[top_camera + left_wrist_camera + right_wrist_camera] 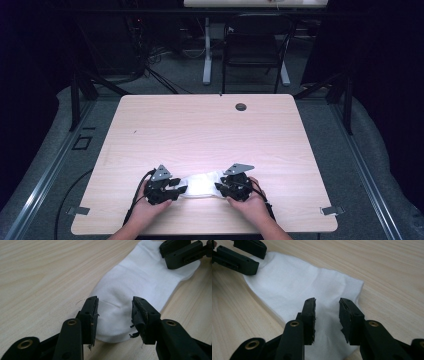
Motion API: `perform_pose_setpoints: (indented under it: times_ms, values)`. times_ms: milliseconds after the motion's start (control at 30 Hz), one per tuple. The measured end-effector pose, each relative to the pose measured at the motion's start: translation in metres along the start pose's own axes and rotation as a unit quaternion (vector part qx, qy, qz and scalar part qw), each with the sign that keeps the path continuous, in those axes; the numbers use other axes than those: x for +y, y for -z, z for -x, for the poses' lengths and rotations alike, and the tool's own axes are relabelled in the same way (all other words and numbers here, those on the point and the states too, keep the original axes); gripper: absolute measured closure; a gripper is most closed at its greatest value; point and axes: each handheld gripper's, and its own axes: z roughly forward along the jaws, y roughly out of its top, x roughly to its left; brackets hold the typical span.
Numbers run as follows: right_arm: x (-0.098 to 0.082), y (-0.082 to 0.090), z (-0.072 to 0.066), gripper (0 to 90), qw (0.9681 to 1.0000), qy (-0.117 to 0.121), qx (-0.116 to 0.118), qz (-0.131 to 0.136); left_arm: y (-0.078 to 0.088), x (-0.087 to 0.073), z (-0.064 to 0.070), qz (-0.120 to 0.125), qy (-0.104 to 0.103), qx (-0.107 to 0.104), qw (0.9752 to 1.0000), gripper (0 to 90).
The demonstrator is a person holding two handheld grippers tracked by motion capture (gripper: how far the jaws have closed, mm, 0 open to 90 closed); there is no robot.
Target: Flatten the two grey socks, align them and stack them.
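two hands come in at the near edge of the table [200, 125], each holding a black gripper. between them a white sock [202, 184] lies flat on the wood, stretched from one gripper to the other. left gripper [115, 312] sits over one end of the sock, jaws parted with the cloth lying loose in the gap, nothing pinched; the far end reaches away ahead of it to the other gripper. right gripper [327, 312] is the same at its end, jaws apart above the cloth, released, sock running off ahead and to its left. past the table's far edge stands a dark chair [255, 45].
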Motion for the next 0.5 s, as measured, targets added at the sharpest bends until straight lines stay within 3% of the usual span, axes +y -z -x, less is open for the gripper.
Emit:
perform_pose_setpoints:
  times_ms: [400,500]
  values:
    - [0.004,0.018,-0.001,60.9,0.9993,-0.007,-0.005,0.037,0.012,0.003,-0.002,0.025,0.002,0.016,0.9995,46.6]
    - [0.003,0.024,0.0,59.6,0.999,-0.004,-0.009,0.045,0.017,0.003,-0.004,0.034,0.002,0.011,0.9994,46.1]
